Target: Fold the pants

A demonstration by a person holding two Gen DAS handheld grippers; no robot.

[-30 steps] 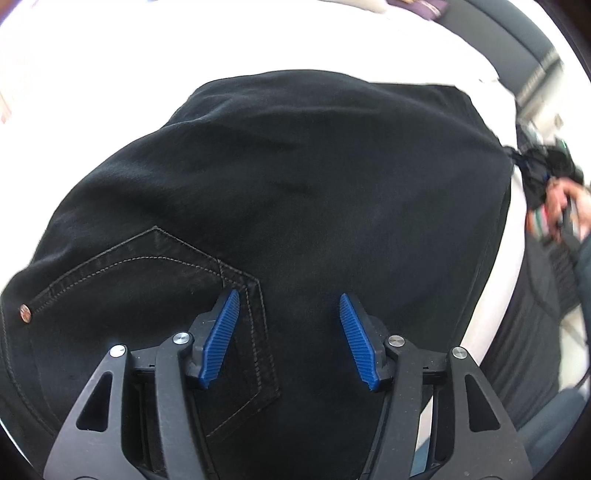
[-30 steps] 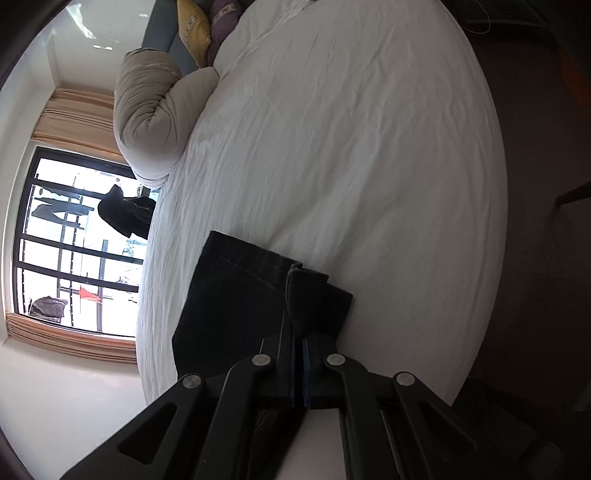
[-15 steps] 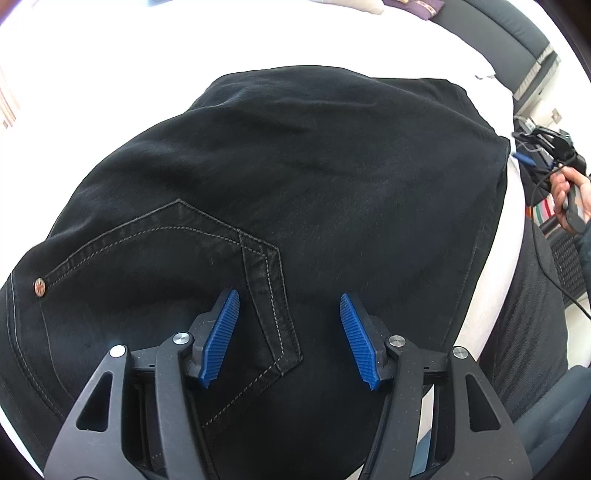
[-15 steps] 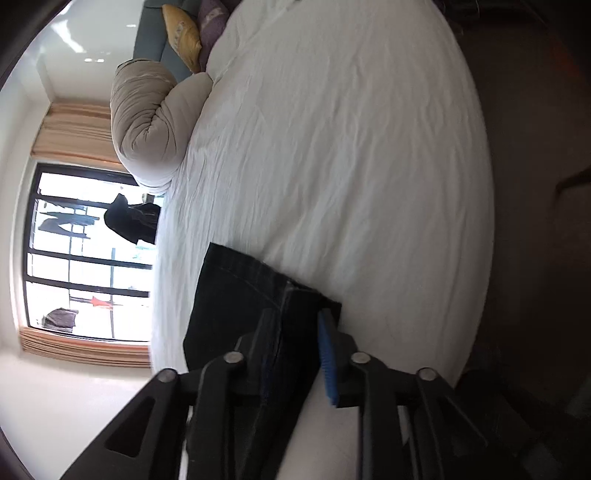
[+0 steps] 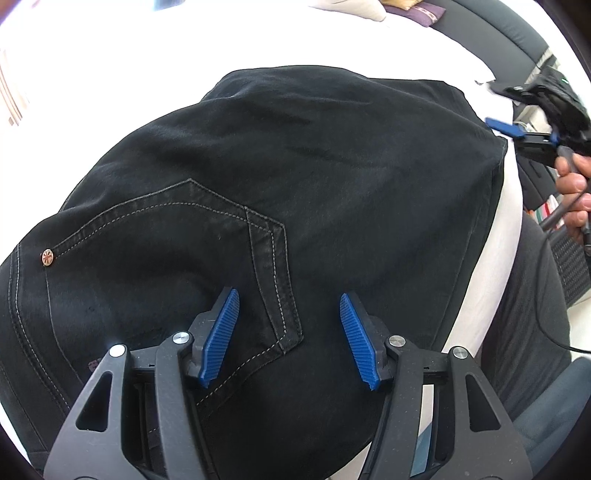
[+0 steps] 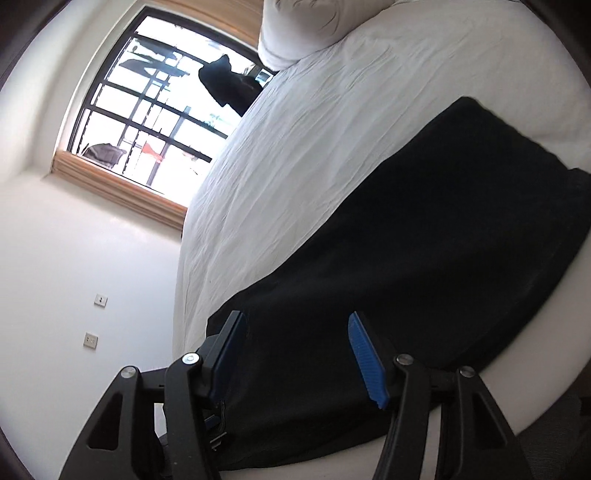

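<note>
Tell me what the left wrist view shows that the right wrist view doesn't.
Only the left wrist view shows the back pocket, its rivet and the person's hand. Only the right wrist view shows the window and pillow. Both show the black pants on the white bed, each with an open gripper: left gripper, right gripper.

Bare sheet (image 6: 295, 155) beyond pants (image 6: 424, 240) open; pillow (image 6: 310, 26) at far end, probably only obstacle

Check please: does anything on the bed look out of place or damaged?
Nothing stands out. The black pants lie folded and flat on the white bed sheet, with no damage visible; both grippers are open above them.
</note>
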